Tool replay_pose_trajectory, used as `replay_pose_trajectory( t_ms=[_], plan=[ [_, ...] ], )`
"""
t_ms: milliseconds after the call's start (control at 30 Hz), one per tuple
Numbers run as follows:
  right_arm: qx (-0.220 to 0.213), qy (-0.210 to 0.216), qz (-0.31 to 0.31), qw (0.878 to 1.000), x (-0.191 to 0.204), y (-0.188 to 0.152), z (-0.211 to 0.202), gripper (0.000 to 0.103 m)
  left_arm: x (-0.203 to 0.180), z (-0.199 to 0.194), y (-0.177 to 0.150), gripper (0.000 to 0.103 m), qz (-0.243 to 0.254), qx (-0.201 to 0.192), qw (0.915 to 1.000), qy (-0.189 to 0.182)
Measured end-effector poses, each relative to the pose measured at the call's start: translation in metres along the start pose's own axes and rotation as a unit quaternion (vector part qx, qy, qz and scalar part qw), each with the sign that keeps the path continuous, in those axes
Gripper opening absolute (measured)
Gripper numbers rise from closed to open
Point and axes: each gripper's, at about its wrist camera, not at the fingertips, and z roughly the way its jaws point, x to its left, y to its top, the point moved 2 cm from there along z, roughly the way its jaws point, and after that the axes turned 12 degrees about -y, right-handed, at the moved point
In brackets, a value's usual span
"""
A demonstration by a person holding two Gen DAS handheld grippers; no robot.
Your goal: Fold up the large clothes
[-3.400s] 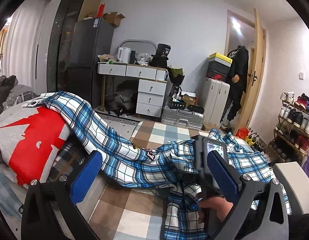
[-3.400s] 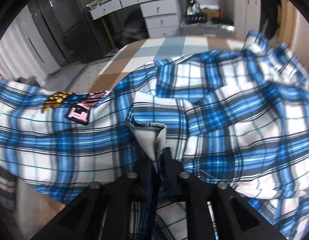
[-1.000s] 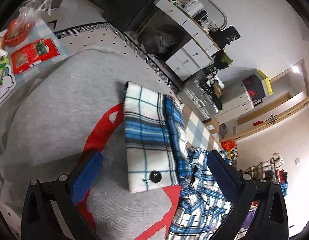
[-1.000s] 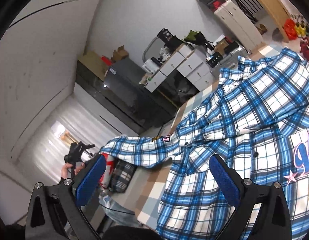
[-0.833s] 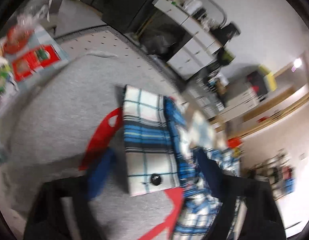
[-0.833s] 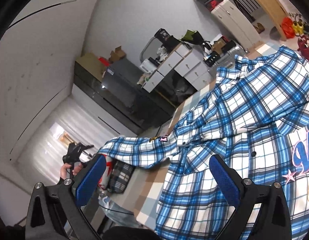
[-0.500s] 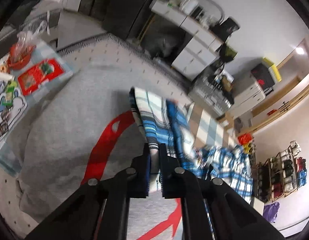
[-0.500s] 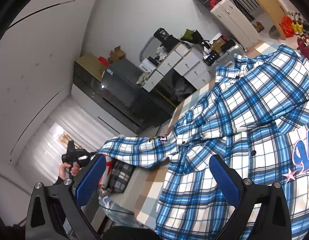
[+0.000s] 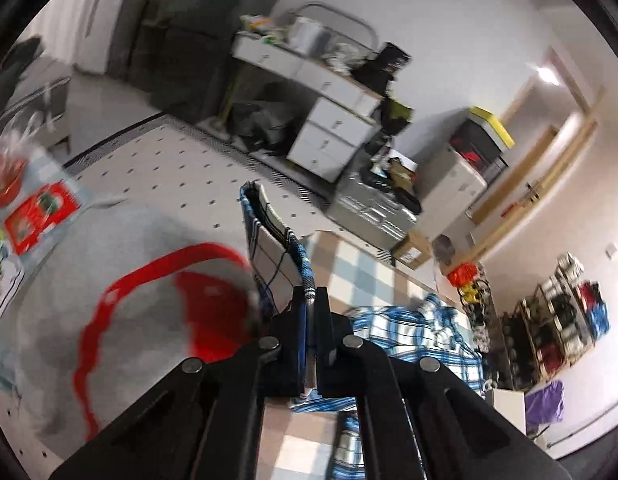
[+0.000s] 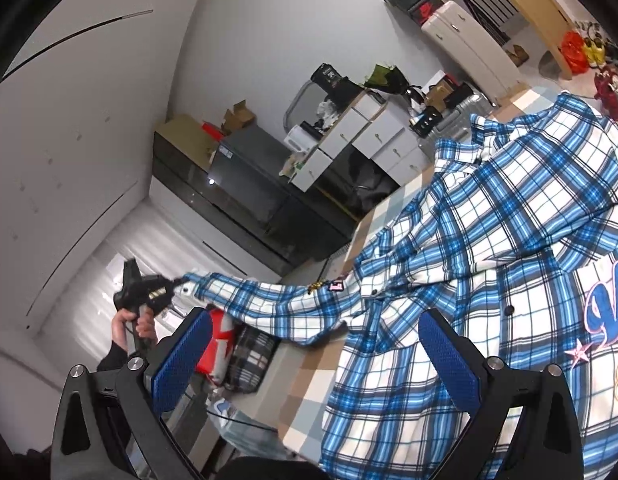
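A large blue and white plaid shirt (image 10: 489,248) lies spread on the checked bed cover (image 10: 309,384). Its left sleeve (image 10: 269,300) stretches out past the bed's edge. My left gripper (image 9: 309,300) is shut on the sleeve cuff (image 9: 273,248) and holds it lifted above a grey and red garment (image 9: 149,300). In the right wrist view the left gripper (image 10: 165,288) shows far left, pinching the cuff. My right gripper (image 10: 313,354) is open and empty, held above the shirt's front.
A white drawer desk (image 9: 329,120) and a silver suitcase (image 9: 373,208) stand across the dotted rug (image 9: 161,168). A shoe rack (image 9: 557,320) is at the right. Snack packets (image 9: 33,216) lie at the left. A dark cabinet (image 10: 249,196) lines the wall.
My left gripper has shut on the sleeve cuff and lifted it off the grey and red garment, pulling the sleeve taut. My right gripper has stayed open and almost still.
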Motion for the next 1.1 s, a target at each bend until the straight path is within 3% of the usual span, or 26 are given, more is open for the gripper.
replay_pose_trajectory(
  t_ms=[300,633,867,1100],
  plan=[
    [-0.017,-0.007,0.006,1.0,-0.007,0.01,-0.012,0.103,-0.087,0.052,-0.001,0.0,0.052,0.023,0.9966,-0.059],
    [-0.033,-0.028,0.013,0.999,-0.019,0.023,-0.029,0.103,-0.179,0.1,-0.013,0.0,0.097,0.056,0.9871,-0.114],
    [-0.091,-0.039,0.052,0.994,-0.039,0.043,-0.069,0.103,-0.253,0.158,-0.06,0.0,0.167,0.135,0.965,-0.15],
    [-0.195,-0.059,0.129,0.971,-0.08,0.059,-0.135,0.103,-0.278,0.243,-0.159,0.0,0.172,0.25,0.9348,-0.185]
  ],
)
